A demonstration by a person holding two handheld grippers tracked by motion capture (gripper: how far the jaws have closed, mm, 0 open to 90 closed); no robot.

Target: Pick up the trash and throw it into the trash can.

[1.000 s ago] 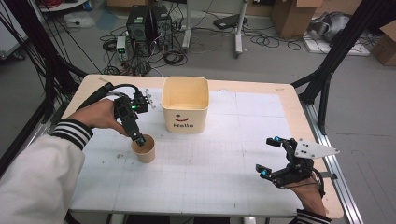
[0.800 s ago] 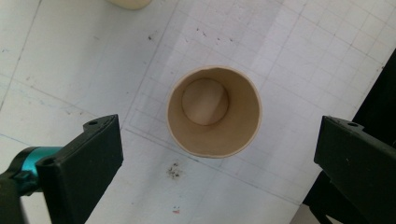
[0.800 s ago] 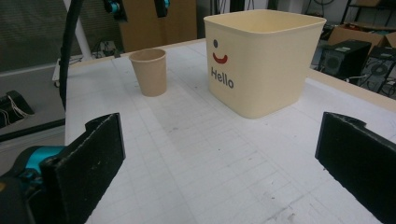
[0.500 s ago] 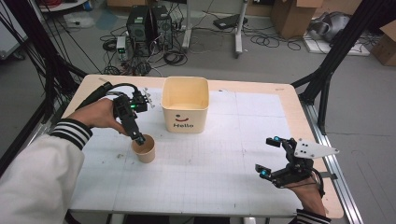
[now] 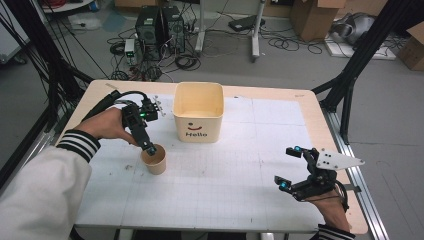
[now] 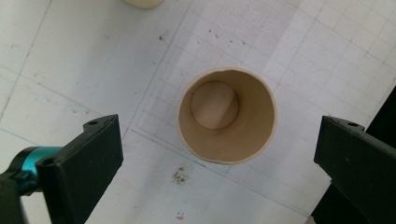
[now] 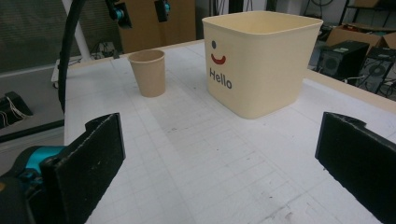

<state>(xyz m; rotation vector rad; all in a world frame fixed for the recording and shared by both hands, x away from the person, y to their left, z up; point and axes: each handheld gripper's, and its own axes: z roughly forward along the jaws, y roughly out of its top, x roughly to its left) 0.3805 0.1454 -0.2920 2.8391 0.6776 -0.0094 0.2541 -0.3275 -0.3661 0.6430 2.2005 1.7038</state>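
Note:
A brown paper cup (image 5: 154, 160) stands upright and empty on the white gridded table (image 5: 230, 165), left of centre. My left gripper (image 5: 148, 146) hangs straight above it, pointing down. In the left gripper view its jaws stand wide open on either side of the cup (image 6: 227, 116), not touching it, and the left gripper (image 6: 223, 140) looks down into the cup's bare bottom. My right gripper (image 5: 288, 167) rests open near the table's front right corner, holding nothing. From the right gripper (image 7: 219, 149) the cup (image 7: 148, 72) shows far off on the left.
A cream square bin (image 5: 198, 112) marked "Hello" stands just right of the cup toward the back; in the right gripper view the bin (image 7: 261, 60) is ahead on the right. A white sleeve (image 5: 45, 195) covers the table's front left. Computers and cables lie on the floor beyond.

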